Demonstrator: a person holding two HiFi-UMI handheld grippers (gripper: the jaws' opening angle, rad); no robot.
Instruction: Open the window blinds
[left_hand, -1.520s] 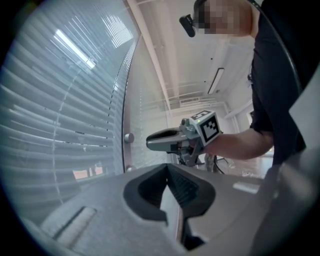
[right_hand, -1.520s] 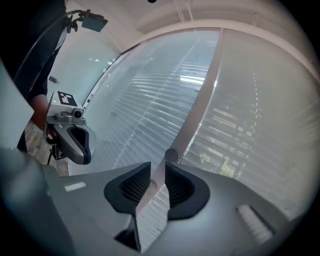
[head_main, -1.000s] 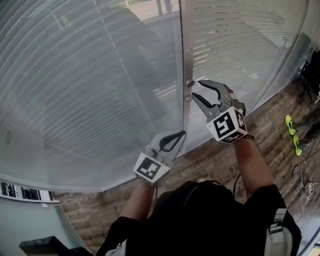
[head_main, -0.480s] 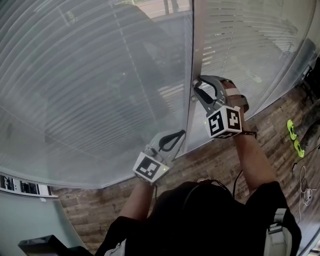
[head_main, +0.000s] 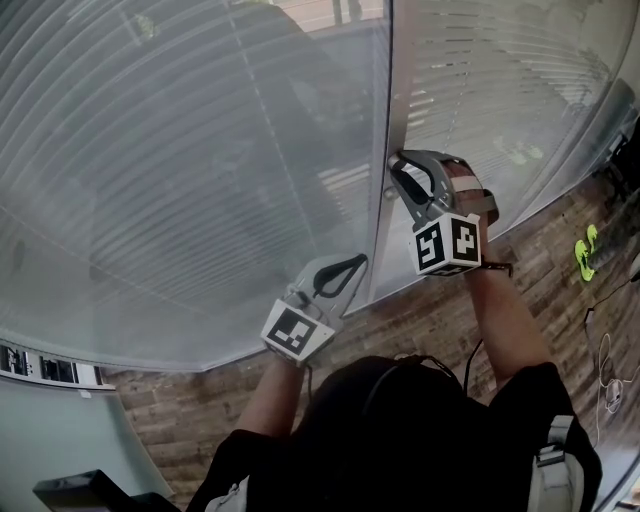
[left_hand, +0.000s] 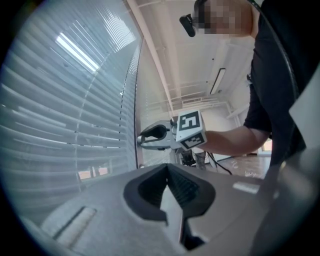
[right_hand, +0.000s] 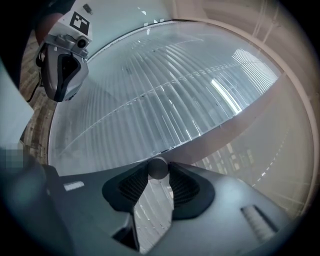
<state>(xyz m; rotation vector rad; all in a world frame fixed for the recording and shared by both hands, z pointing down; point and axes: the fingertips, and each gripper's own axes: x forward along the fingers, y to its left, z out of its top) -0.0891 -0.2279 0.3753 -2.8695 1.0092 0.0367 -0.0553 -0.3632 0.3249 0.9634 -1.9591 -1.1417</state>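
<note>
Since a second ago, the right gripper (head_main: 394, 177) has been shifting left onto the upright window frame (head_main: 386, 90) and rolling its marker cube toward the camera. Its jaws have just been closing and are now pinching the small round knob (right_hand: 158, 168) on that frame between their tips. The left gripper (head_main: 358, 261) is hovering nearer and to the left, jaws pressed together and empty. The window blinds (head_main: 190, 150) are hanging behind the glass, spreading left and right of the frame.
</note>
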